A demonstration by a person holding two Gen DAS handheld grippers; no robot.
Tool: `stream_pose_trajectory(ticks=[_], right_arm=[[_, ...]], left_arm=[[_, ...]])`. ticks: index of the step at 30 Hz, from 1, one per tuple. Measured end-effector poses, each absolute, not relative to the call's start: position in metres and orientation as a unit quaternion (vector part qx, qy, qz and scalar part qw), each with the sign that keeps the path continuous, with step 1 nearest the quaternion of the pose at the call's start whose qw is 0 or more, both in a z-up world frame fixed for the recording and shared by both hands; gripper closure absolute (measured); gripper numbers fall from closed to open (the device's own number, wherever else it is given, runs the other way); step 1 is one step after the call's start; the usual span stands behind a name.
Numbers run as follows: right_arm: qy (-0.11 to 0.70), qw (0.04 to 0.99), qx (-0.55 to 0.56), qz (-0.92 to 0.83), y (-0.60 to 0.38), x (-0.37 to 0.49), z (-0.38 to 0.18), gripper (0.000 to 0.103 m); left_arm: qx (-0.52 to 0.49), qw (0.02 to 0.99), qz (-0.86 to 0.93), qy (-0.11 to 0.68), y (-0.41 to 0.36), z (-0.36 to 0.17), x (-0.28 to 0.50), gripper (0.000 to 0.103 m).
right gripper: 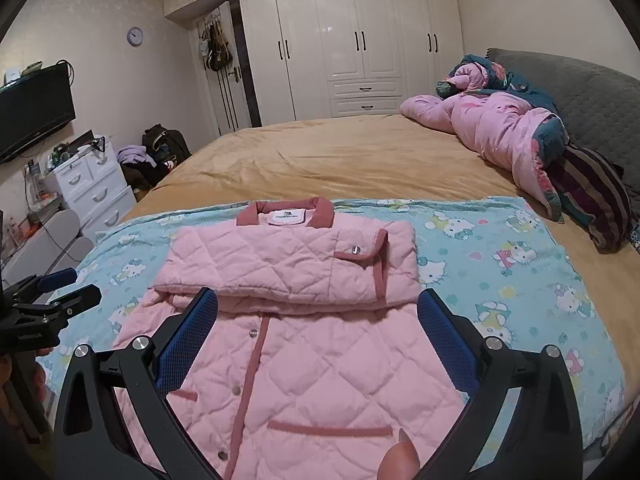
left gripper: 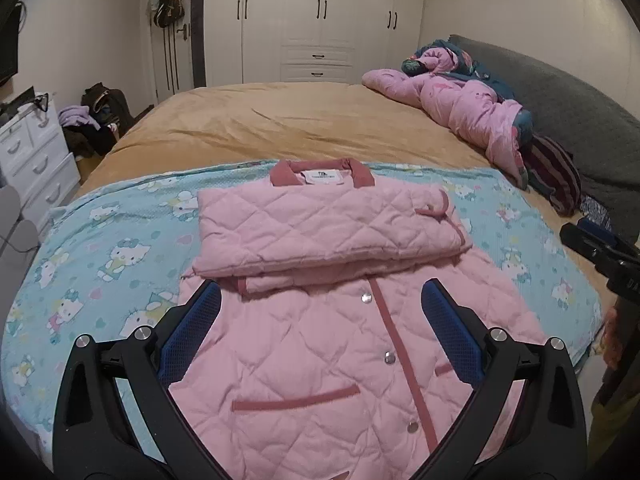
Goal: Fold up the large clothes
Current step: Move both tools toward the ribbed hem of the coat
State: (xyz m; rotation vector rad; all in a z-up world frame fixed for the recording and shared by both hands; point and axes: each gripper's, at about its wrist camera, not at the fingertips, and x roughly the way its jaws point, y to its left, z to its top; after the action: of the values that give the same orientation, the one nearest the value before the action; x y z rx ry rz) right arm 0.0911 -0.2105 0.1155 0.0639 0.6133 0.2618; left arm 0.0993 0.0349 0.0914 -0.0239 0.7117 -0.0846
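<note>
Lying on a light blue cartoon-cat print blanket (left gripper: 120, 248) at the near end of a bed with a tan cover (left gripper: 300, 120) is a pink quilted jacket with dark pink trim (left gripper: 320, 360), its front facing up and its snap buttons running down the middle. Both sleeves are folded across the chest in a flat stack just below the dark pink collar (left gripper: 322, 172). The left gripper (left gripper: 320, 312) hovers over the jacket's lower half, its blue-padded jaws spread wide and holding nothing. The right gripper (right gripper: 318, 316) hovers just above the same area, jaws likewise spread and empty. At the far right of the bed, a rumpled pink floral quilt (right gripper: 492, 128) lies against a grey headboard (right gripper: 592, 92). White wardrobes (right gripper: 360, 40) line the far wall
</note>
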Motion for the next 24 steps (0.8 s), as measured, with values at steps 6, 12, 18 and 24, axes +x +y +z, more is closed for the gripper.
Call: stream_pose_trajectory(ticks=[6,12,18,24], right_arm=[[0.305,0.943,0.036,0.128,-0.224,0.072,0.108,0.004],[0.315,0.939,0.030,0.133,-0.226,0.059,0.094,0.004],[0.326,0.935,0.024,0.140,-0.227,0.049,0.081,0.004],[0.335,0.931,0.024,0.145,-0.230,0.041,0.069,0.004]], left_arm=[[-0.002,0.934,-0.031,0.356,0.036,0.082,0.082,0.009],[0.000,0.930,-0.013,0.367,0.045,0.067,0.066,0.009],[0.012,0.926,0.006,0.378,0.056,0.051,0.052,0.009],[0.012,0.919,0.023,0.393,0.069,0.036,0.040,0.009]])
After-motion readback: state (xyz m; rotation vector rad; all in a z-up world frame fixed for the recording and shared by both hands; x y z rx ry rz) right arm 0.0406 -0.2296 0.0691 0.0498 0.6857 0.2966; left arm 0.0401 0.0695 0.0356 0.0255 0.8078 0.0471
